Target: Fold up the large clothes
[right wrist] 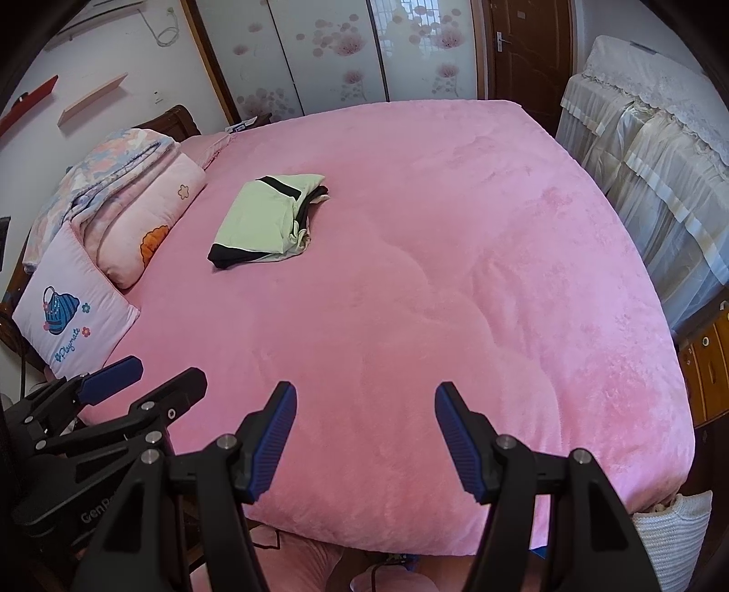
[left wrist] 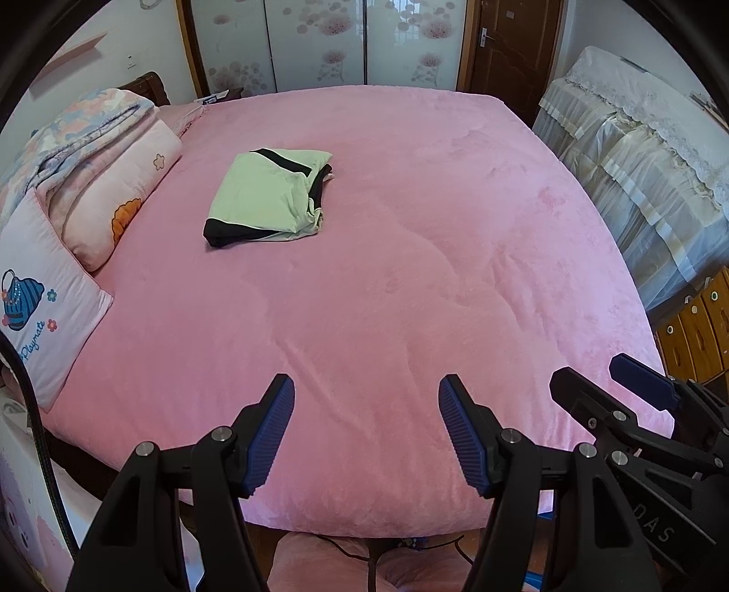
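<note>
The bed (left wrist: 410, 273) was the biggest thing in the room, and its soft pink cover had nothing on most of it. Quilts (left wrist: 105, 150) sat in a pile at the head end, on the left, with a pillow (left wrist: 45, 309) leaning just beside them. Past the far side of the bed stood a wardrobe (left wrist: 319, 41) with flowers on its doors.

The shirt (left wrist: 269, 196), light green with black trim, lay on the far left part of the bed, near the quilts but not touching them. It was already a small flat bundle, a bit messy along its right edge.

The left gripper (left wrist: 367, 428) and the right gripper (right wrist: 366, 432) hung side by side over the near edge of the bed, well apart from the shirt. Both sets of jaws were spread wide and held nothing.

I think the folding of this shirt was finished, or close to it, and the hands had backed off. The next move could be to reach across and tidy that loose edge, or to bring another big piece of clothing onto the bed. I could not see another one from here.
</note>
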### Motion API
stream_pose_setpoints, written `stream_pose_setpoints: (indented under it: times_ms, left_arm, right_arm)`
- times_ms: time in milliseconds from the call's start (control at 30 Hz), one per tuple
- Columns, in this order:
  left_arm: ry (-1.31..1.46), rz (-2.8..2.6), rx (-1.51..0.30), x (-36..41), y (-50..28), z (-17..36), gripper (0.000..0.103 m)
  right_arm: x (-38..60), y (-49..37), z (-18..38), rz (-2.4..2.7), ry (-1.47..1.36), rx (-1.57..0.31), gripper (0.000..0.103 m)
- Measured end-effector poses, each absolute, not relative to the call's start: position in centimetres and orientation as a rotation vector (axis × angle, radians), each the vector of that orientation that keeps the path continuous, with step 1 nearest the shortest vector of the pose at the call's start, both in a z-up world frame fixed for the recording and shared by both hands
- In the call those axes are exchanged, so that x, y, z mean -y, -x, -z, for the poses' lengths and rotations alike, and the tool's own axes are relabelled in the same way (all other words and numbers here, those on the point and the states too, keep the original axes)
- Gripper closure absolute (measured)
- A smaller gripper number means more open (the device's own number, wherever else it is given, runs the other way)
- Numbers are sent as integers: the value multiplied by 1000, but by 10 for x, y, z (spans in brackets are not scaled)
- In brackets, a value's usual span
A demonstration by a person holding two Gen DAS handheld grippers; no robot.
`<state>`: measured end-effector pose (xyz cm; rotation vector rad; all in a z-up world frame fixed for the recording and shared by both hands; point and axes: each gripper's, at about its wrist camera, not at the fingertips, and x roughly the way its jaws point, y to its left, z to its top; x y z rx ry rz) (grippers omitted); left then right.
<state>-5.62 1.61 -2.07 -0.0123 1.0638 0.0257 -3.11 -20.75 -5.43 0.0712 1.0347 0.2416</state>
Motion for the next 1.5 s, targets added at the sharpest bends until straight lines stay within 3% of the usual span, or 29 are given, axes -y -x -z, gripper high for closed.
stream_pose_setpoints:
  times_ms: [1500]
  left_arm:
    - [33, -28, -1120, -28, 28, 34, 39]
  right_arm:
    - [199, 7, 65, -239, -56, -1072, 39]
